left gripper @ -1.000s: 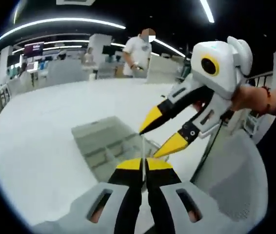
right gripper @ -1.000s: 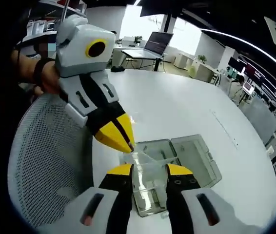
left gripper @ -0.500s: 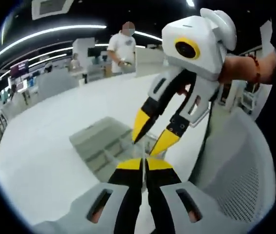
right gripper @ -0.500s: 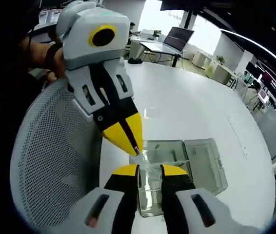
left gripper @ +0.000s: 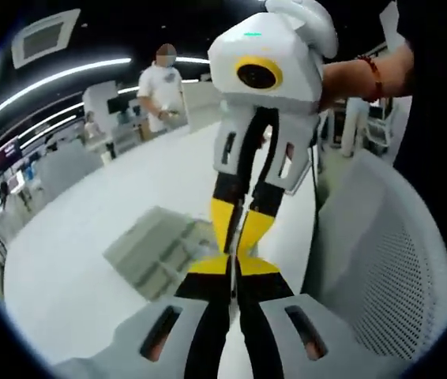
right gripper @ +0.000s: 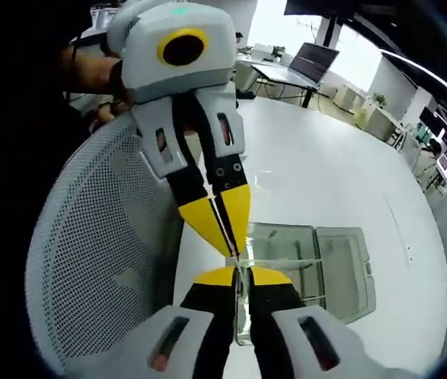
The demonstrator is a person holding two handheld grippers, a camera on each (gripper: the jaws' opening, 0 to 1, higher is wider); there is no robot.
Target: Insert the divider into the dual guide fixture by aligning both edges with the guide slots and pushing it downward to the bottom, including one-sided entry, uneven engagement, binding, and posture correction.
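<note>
A: What surface and room appear?
B: A white table (right gripper: 326,178) in a large lit room; a mesh chair back (right gripper: 105,260) stands beside it, a laptop (right gripper: 312,61) on a far desk, a person (left gripper: 160,95) standing beyond.

A: Where is the fixture?
B: The clear dual guide fixture (right gripper: 318,260) lies on the table beyond both grippers.

A: And the grippers?
B: The right gripper (right gripper: 240,272) and left gripper (left gripper: 232,264) meet tip to tip, each with jaws pressed together, pinching the thin transparent divider (right gripper: 242,304) above the fixture's near end.
</note>
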